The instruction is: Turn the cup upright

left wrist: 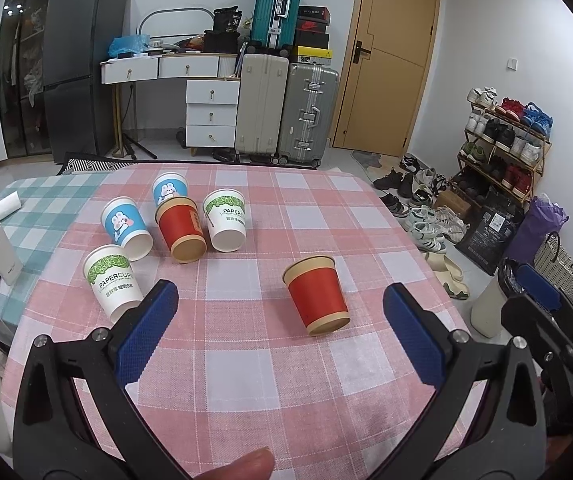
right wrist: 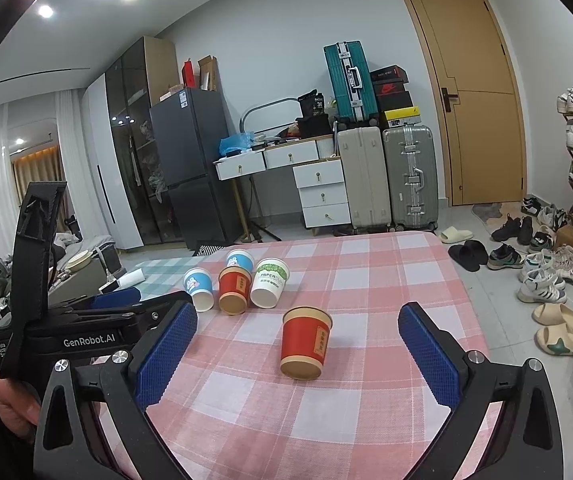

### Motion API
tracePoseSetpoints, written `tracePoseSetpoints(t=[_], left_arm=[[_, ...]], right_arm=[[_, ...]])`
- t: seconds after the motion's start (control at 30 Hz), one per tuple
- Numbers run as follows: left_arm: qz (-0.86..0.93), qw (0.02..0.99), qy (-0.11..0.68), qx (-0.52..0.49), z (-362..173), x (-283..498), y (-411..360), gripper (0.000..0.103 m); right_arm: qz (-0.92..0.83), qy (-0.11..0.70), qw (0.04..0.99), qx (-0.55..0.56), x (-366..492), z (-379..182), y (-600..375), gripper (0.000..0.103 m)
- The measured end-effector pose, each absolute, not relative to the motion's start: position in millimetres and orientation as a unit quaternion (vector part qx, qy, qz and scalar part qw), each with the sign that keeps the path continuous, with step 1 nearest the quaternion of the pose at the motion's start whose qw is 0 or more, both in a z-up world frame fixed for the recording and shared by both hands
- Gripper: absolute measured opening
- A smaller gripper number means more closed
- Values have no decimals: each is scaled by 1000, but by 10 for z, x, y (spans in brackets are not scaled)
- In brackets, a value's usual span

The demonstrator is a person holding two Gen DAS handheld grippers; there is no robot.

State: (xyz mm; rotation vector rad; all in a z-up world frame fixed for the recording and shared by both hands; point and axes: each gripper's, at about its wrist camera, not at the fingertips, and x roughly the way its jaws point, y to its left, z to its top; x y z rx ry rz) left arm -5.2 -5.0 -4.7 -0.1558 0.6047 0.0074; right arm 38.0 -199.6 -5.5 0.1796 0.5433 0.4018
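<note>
Taking the lone red cup (left wrist: 316, 295) as the landmark, the far-left thing is a white power bank (left wrist: 1, 250) on the green-checked cloth, well apart from it. Next comes a cluster of five cups: a white-and-green cup (left wrist: 113, 282) nearest the left gripper (left wrist: 280, 340), two blue rabbit cups (left wrist: 125, 226) behind it, a second red cup (left wrist: 180, 229) and another white cup (left wrist: 226, 219), all left of and beyond the landmark. The red cup itself appears to stand mouth-down on the pink checked tablecloth (left wrist: 246, 360), its wide rolled rim against the cloth and the narrower base on top, apart from every other cup.

Both tools have their jaws spread wide with nothing between them; the right gripper (right wrist: 298, 364) faces the red cup almost squarely.

The cup looks like thin paper: very light, easy to crush or dent, with a smooth tapered wall that may slip. I judge a gentle squeeze across the mid-wall safest, near the stiffer rim band.
</note>
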Motion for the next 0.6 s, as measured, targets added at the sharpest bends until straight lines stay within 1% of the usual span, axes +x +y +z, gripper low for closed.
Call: tracePoseSetpoints(t=[0.6], left_arm=[[3, 951, 298, -77, -63, -51, -68, 103]], right_arm=[[199, 263, 940, 89, 367, -85, -1994, 103]])
